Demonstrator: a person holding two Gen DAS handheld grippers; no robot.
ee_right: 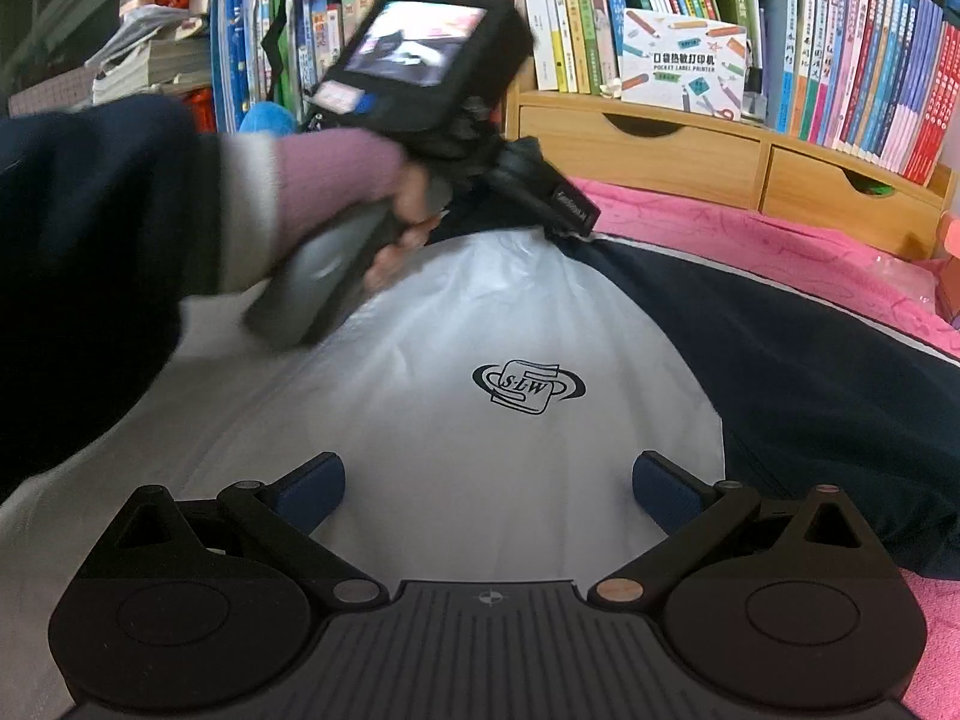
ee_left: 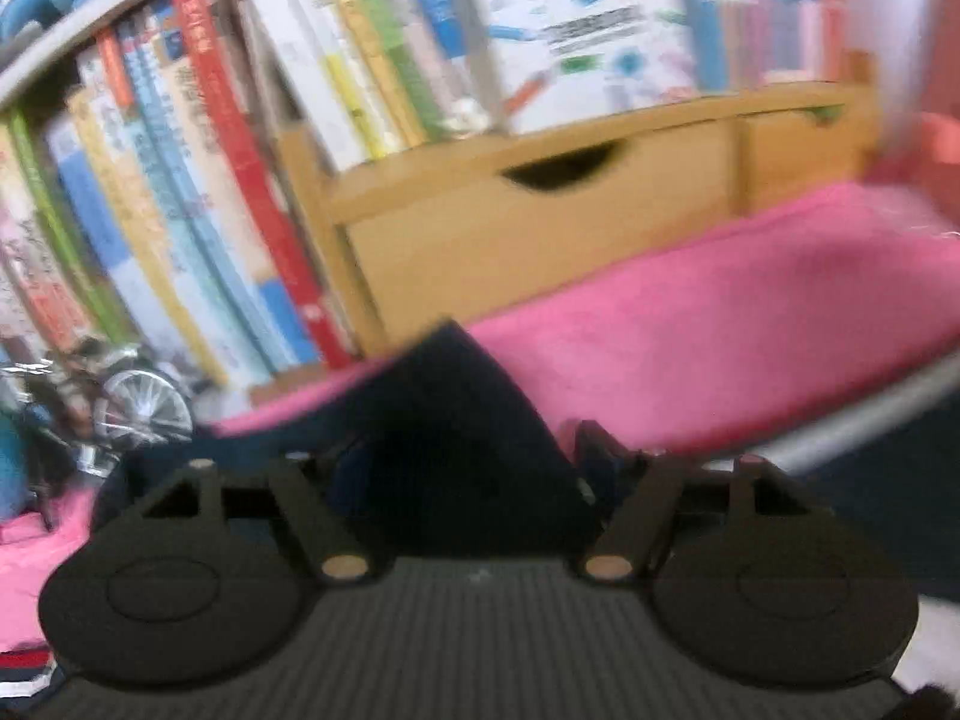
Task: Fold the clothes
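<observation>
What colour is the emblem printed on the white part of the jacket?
Dark navy, nearly black, emblem; clearest in the right wrist view.

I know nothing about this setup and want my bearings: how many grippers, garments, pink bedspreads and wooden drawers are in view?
Black two-finger grippers: 2, the left gripper and the right gripper
White and navy jacket with a printed logo: 1
Pink fabric bedspread: 1
Light wooden drawers with cut-out handles: 2
Total: 6

We read "S·L·W" in the emblem (ee_right: 528, 387) on the white garment (ee_right: 456, 324), and "POCKET LABEL PRINTER" on the box (ee_right: 684, 69).
</observation>
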